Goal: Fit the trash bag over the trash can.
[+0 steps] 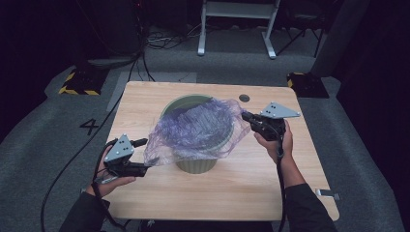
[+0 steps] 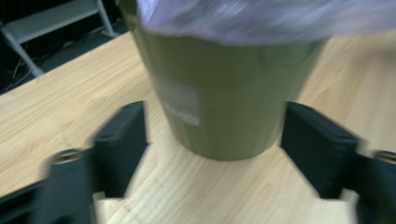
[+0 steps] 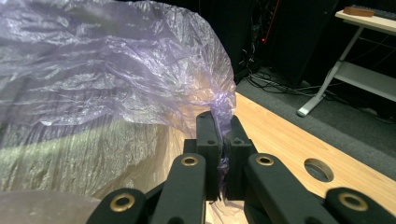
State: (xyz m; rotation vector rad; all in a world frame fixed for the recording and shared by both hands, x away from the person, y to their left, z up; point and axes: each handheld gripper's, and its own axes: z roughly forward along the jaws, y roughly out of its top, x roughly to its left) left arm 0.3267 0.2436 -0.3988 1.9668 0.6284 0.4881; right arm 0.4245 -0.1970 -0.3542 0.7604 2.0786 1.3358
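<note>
Pale wood table (image 1: pixel 145 101): right claw (image 3: pixel 223 140) pinches crinkled purple film (image 3: pixel 116 79); left claw (image 2: pixel 215 140) apart.

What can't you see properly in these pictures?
- Inside of the bin: high view, the crinkled purple bag covers it.
- Label on the bin: left gripper view, motion blur makes it unreadable.
- Bin's rim: left gripper view, cut off by the top edge and draped by the bag.
- Bag edge inside the right tool: right gripper view, hidden between the shut jaws.
</note>
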